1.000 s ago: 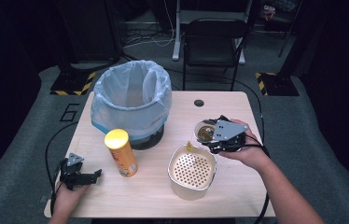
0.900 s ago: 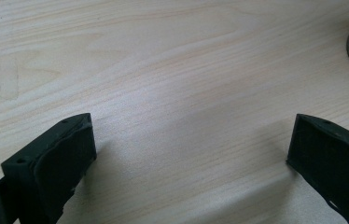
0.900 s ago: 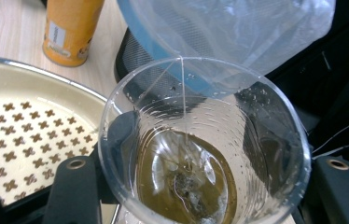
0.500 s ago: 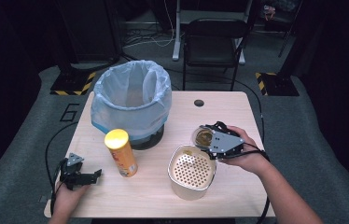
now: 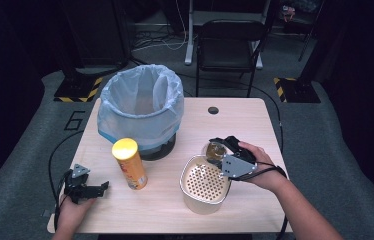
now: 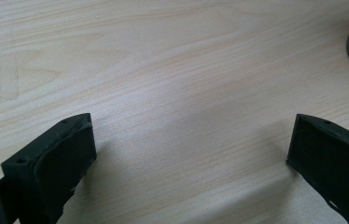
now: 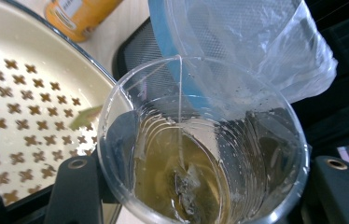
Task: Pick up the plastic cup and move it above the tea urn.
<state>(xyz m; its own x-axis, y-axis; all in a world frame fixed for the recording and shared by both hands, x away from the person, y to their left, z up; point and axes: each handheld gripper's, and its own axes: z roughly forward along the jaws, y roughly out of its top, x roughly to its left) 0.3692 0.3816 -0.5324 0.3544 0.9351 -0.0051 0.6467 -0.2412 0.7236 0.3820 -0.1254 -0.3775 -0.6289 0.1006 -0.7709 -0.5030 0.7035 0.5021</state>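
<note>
High view: right gripper (image 5: 223, 156), clamped on the cup (image 5: 214, 149) of tea, has dropped to the strainer (image 5: 202, 184) rim; pour looks imminent. Left gripper (image 5: 95, 189) idle, jaws wide.

cup (image 5: 216, 149) behind strainer (image 5: 203, 183), can (image 5: 130, 164) left

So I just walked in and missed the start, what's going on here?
A person works with a gripper in each hand. The right gripper holds a clear plastic cup with yellowish tea and a teabag, tilted toward the cream perforated strainer. The left gripper rests open on the table, holding nothing. A yellow can and a lined bin stand nearby.
</note>
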